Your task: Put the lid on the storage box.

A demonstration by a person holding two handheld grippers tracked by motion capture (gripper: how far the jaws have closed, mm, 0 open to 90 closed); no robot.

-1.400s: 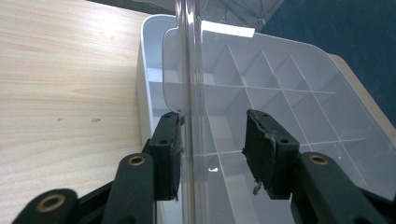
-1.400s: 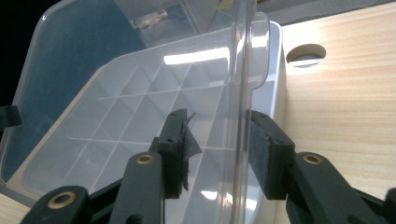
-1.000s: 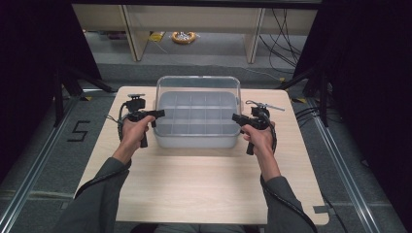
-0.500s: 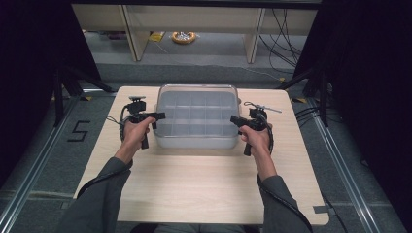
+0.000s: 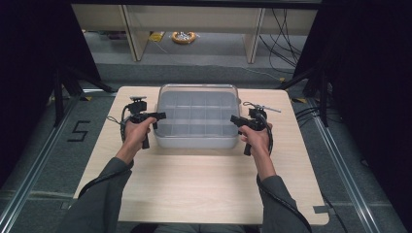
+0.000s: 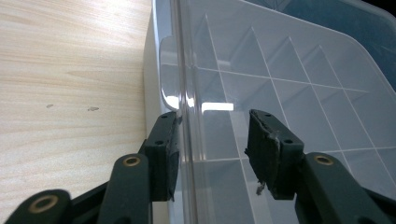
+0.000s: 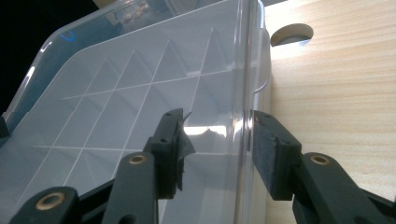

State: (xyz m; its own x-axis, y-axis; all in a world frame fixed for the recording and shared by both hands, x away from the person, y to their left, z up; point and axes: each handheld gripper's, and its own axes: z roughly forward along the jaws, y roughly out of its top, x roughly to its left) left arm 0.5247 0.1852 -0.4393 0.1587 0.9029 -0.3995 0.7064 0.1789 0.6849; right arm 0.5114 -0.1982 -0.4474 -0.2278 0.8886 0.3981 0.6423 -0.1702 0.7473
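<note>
A clear plastic organiser box (image 5: pixel 197 116) with a divided inside and a clear lid stands at the far middle of the wooden table (image 5: pixel 194 189). My left gripper (image 5: pixel 158 116) is at the box's left side and stands open. In the left gripper view the left gripper (image 6: pixel 212 140) straddles the lid's rim (image 6: pixel 184 84), with one jaw against the rim's outer side. My right gripper (image 5: pixel 234 119) is at the box's right side, also open. Seen in the right gripper view, the right gripper (image 7: pixel 217 140) straddles the lid's edge (image 7: pixel 247 70) without pressing on it.
A round hole (image 7: pixel 292 32) is cut in the tabletop near the box's far right corner. Beyond the table are a grey floor, wooden shelf legs and a yellow object (image 5: pixel 183 36). Dark stands and cables flank the table. A "5" (image 5: pixel 80 131) is marked on the floor at left.
The lid, held raised a second ago, has come down flat onto the box. Both grippers have lowered slightly with it at the box's sides.
</note>
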